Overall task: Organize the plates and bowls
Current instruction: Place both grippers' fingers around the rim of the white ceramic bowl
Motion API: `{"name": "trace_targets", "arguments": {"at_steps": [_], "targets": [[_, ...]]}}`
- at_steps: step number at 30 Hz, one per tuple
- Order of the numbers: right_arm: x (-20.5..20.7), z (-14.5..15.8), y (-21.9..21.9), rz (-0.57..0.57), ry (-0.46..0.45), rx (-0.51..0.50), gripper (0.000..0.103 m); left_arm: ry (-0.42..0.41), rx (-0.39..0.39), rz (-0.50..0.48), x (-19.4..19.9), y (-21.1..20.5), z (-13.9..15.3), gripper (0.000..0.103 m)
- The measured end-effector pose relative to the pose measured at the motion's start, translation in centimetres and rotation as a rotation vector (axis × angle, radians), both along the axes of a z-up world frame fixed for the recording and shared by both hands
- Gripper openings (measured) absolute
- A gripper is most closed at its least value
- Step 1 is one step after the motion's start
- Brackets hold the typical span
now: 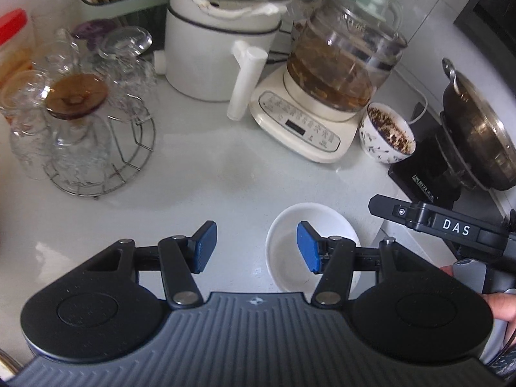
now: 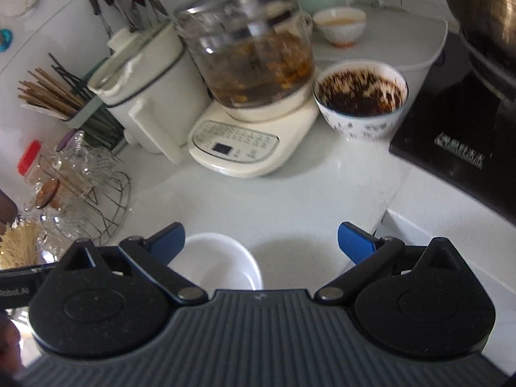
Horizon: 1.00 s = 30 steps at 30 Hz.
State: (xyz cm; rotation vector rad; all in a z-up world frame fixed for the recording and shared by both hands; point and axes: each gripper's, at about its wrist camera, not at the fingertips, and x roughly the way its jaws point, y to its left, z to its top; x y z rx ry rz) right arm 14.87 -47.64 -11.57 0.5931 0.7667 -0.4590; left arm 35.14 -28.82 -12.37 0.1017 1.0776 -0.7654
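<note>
Clearly, both tools are spread and empty above the white desk (image 1: 200,167). The left hand-held gripper (image 1: 254,248) is seen with its blue pads (image 1: 203,246) apart and nothing between them; only bare desk lies under the gap. Just to its right, partly behind its right pad, the empty white bowl (image 1: 287,258) sits upright on the desk. In the right wrist view the same white bowl (image 2: 219,261) lies below and left of the gap of the right hand-held gripper (image 2: 261,245), partly hidden by its left finger; those jaws are also wide apart and nothing is pinched.

The bowl is judged to be glazed ceramic: stiff, fairly light, smooth and likely slippery, and breakable if knocked or dropped. A hold across the rim is judged best, one pad inside the wall and one outside, since the full width looks too broad for the jaws.

Farther ahead and to the right of both grippers, a patterned bowl (image 1: 387,135) with dark residue stands beside the kettle base (image 1: 300,125). It would be handled likewise, though the soiled inside may be slick.
</note>
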Motion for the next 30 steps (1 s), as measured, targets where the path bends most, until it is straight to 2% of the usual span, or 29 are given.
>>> {"name": "trace_targets", "arguments": {"at_steps": [5, 7, 9, 12, 20, 25, 29, 30], "targets": [[0.2, -2.0, -1.9, -0.009, 0.034, 0.104, 0.089, 0.05, 0.024, -0.008, 0.5, -1.7, -1.6, 0.061], [0.2, -2.6, -2.0, -0.004, 0.058, 0.127, 0.077, 0.073, 0.031, -0.008, 0.7, -2.2, -2.3, 0.061], [0.2, -3.1, -2.0, 0.004, 0.07, 0.153, 0.077, 0.094, 0.034, -0.004, 0.8, -2.5, -2.8, 0.061], [0.5, -3.9, -2.0, 0.031, 0.081, 0.198, 0.069, 0.129, 0.037, 0.005, 1.0, -2.7, -3.5, 0.061], [1.3, -5.1, -2.0, 0.083, 0.099, 0.269, 0.06, 0.151, 0.06, -0.022, 0.8, -3.2, -4.4, 0.059], [1.8, -5.5, -1.8, 0.086, 0.117, 0.279, 0.043, 0.169, 0.078, -0.031, 0.9, -3.5, -4.8, 0.049], [1.9, -5.6, -1.8, 0.091, 0.121, 0.279, 0.039, 0.183, 0.083, -0.035, 0.9, -3.6, -5.2, 0.041], [1.9, -5.6, -1.8, 0.091, 0.124, 0.28, 0.035, 0.187, 0.083, -0.037, 0.9, -3.6, -5.3, 0.036]]}}
